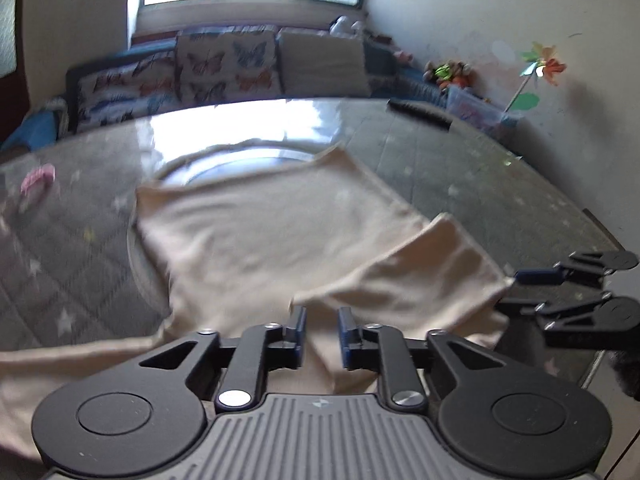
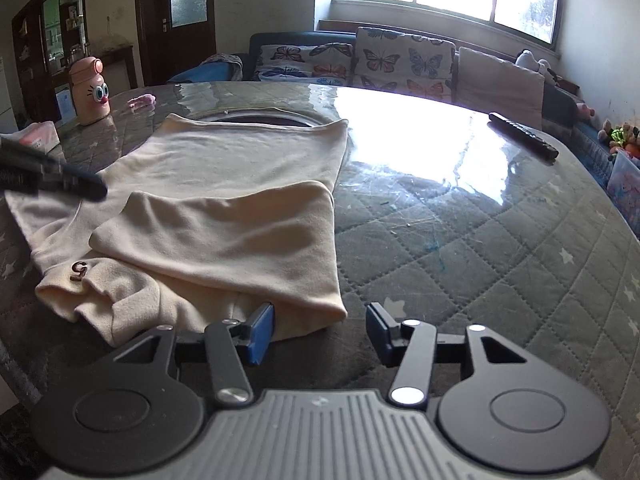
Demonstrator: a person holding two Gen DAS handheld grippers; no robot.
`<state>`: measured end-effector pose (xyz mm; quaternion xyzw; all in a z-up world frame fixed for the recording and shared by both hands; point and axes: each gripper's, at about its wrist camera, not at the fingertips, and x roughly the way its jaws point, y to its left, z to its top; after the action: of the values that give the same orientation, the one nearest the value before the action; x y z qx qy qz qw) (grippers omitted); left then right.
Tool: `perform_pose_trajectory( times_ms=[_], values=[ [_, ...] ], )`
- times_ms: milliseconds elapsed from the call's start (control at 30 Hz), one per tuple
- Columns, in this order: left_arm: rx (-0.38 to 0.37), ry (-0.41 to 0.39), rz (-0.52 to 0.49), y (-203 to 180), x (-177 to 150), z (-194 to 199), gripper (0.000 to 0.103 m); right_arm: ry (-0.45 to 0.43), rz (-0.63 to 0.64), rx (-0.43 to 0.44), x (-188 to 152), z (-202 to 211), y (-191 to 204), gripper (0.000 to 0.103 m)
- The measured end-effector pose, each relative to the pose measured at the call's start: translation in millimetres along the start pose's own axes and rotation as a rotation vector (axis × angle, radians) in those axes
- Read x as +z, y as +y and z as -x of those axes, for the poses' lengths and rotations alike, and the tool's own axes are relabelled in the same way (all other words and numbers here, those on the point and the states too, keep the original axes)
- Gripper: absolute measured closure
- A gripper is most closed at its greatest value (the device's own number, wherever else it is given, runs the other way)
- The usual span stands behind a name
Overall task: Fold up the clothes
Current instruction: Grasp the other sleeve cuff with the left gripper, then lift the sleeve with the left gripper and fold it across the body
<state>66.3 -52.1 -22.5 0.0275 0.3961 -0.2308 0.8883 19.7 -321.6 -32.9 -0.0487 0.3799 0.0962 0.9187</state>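
A cream garment [image 1: 280,232] lies spread on the glass-topped table [image 1: 460,168], with one part folded over its body [image 2: 240,236]. A small brown emblem [image 2: 79,270] sits near its ribbed edge. My left gripper [image 1: 322,328] hovers over the near part of the cloth, its jaws a little apart with nothing pinched between them. In the right wrist view, my right gripper [image 2: 320,330] stands open at the folded part's near corner, which lies just ahead of its left finger. The right gripper [image 1: 516,290] also shows at the garment's right edge. The left gripper [image 2: 80,184] appears blurred over the far left of the cloth.
A black remote [image 2: 524,136] lies at the far right of the table. A pink bottle with cartoon eyes [image 2: 90,92], a small pink item [image 2: 142,100] and a tissue pack [image 2: 38,136] stand far left. A round inset [image 1: 240,160] shows under the garment's far edge. A sofa with butterfly cushions [image 2: 380,60] is behind.
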Motion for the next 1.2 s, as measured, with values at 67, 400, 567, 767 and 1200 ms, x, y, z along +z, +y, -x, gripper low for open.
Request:
perform_pose_trajectory(
  times_ms=[67, 400, 567, 767, 1200],
  values=[
    [0.009, 0.024, 0.025, 2.5, -8.1, -7.6, 0.07, 0.0, -0.002, 0.0, 0.4, -0.9, 0.1, 0.051],
    [-0.016, -0.007, 0.065, -1.7, -6.7, -6.8, 0.1, -0.005, -0.011, 0.005, 2.2, -4.1, 2.1, 0.051],
    [-0.029, -0.089, 0.075, -3.8, 18.8, 16.3, 0.101, -0.011, -0.018, 0.005, 2.3, -6.1, 3.5, 0.05],
    [-0.047, -0.188, 0.057, -7.0, 45.8, 47.1, 0.101, -0.018, -0.013, -0.005, 1.4, -7.5, 4.3, 0.047],
    [0.006, -0.076, 0.098, 26.7, 6.6, 33.9, 0.101, 0.008, 0.001, -0.053, -5.2, 3.6, -7.7, 0.047]
  ],
)
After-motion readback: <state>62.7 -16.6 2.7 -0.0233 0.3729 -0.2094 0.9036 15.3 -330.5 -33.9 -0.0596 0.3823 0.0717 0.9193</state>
